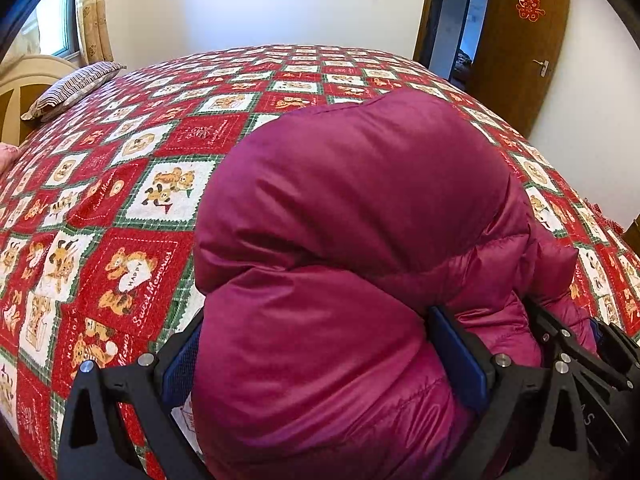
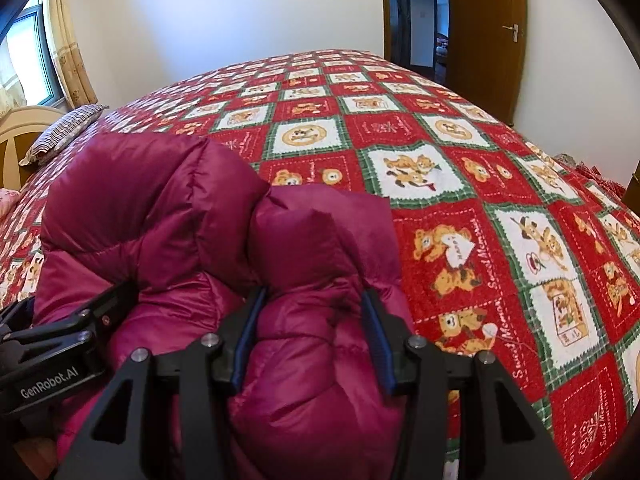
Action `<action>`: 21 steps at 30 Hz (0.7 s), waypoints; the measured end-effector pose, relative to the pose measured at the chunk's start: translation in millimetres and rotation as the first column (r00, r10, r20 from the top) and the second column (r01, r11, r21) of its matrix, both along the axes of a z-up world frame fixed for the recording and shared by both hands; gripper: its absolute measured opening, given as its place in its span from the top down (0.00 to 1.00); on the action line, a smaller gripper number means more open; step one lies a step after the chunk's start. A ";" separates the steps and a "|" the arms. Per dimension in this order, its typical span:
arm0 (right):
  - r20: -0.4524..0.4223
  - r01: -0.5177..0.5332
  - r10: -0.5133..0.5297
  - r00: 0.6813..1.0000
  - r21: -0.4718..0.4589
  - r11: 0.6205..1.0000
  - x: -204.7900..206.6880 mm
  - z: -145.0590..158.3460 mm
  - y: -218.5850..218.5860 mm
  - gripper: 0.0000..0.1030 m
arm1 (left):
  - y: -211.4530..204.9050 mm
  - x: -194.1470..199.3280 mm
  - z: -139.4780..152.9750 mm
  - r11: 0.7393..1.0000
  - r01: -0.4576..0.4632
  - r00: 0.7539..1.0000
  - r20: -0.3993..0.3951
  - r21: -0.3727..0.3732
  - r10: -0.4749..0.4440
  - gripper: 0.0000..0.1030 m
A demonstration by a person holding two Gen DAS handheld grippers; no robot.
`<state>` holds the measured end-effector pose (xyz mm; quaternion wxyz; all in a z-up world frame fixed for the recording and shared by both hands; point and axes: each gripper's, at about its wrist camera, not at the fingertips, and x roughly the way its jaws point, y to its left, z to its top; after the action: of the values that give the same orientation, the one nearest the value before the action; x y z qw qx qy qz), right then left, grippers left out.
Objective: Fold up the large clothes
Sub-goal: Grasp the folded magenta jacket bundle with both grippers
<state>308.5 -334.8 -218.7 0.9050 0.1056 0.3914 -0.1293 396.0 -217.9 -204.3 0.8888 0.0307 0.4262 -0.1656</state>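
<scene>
A bulky magenta puffer jacket (image 1: 360, 208) lies bunched near the front edge of the bed. My left gripper (image 1: 316, 344) is shut on a thick roll of it, and the padding bulges out between the two blue pads (image 1: 460, 352). My right gripper (image 2: 314, 320) is shut on the neighbouring roll of the jacket (image 2: 152, 208), which is squeezed between its blue pads (image 2: 248, 340). The two grippers stand close side by side. The right one's black frame (image 1: 580, 356) shows at the left wrist view's lower right. The left one's frame (image 2: 52, 344) shows at the right wrist view's lower left.
The bed carries a red, white and green bear-print quilt (image 2: 480, 220). A striped pillow (image 1: 72, 88) and a beige headboard (image 1: 24, 80) are at the far left, by a curtained window (image 2: 28, 52). A brown door (image 1: 520, 52) stands open at the far right.
</scene>
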 end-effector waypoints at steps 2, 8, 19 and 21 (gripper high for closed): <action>-0.001 -0.001 0.001 1.000 -0.002 1.000 0.1 0.1 0.5 0.51 | 0.0 -0.1 0.0 1.000 0.000 1.000 -0.001 0.000 0.000 0.01; -0.001 -0.002 0.001 1.000 -0.001 1.000 0.3 -0.2 0.7 0.51 | 0.2 -0.5 -0.4 1.000 0.000 1.000 0.001 0.001 0.000 0.01; 0.001 0.000 0.000 1.000 0.003 1.000 1.1 -2.0 -1.0 0.51 | -1.1 2.0 -3.1 1.000 -0.003 1.000 -0.003 0.007 0.003 0.01; 0.001 0.000 0.000 1.000 0.002 1.000 1.3 -2.2 -0.3 0.51 | -1.0 1.5 -2.8 1.000 -0.003 1.000 -0.003 0.006 0.003 0.01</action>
<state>309.8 -335.0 -220.9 0.9051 0.1062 0.3911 -0.1288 397.5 -218.9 -207.1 0.8884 0.0324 0.4280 -0.1630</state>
